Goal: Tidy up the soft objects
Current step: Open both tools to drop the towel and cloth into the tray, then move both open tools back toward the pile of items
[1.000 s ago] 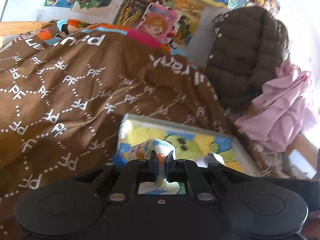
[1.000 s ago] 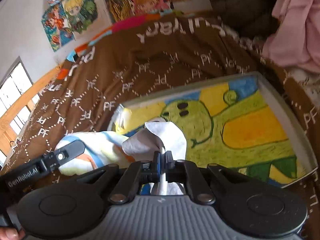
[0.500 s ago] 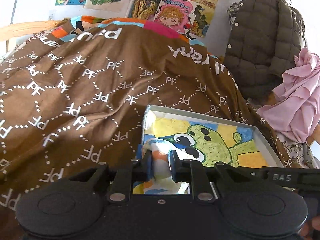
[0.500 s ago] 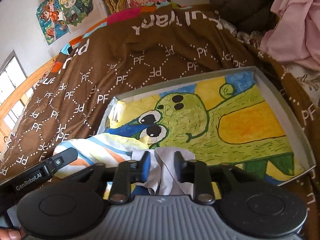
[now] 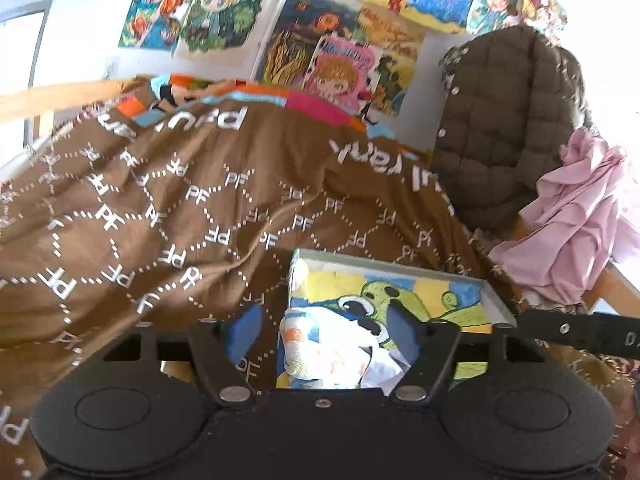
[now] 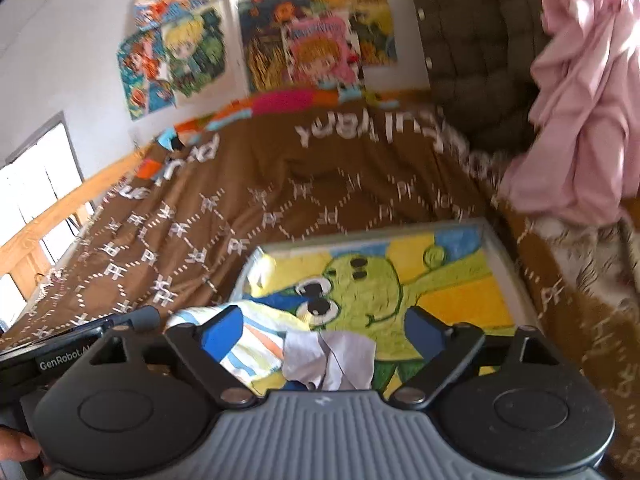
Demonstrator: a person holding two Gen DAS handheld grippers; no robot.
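A striped white, orange and blue soft cloth (image 5: 320, 350) lies bunched in the near left corner of a shallow grey tray (image 5: 384, 265) lined with a green cartoon drawing. In the right wrist view the same striped cloth (image 6: 256, 346) lies beside a crumpled white piece (image 6: 332, 362) on the tray (image 6: 500, 256). My left gripper (image 5: 322, 330) is open, its blue pads wide apart above the cloth. My right gripper (image 6: 320, 330) is open too, with the cloth lying loose below it.
The tray rests on a bed covered by a brown blanket (image 5: 160, 216) with white "PF" print. A quilted brown jacket (image 5: 504, 128) and a pink garment (image 5: 576, 224) hang at the right. Posters (image 5: 336, 56) cover the wall behind. A wooden bed rail (image 6: 60, 220) runs along the left.
Both grippers went from shut on the cloth to wide open, letting it drop into the tray's near left corner. Both have drawn back and tilted upward.
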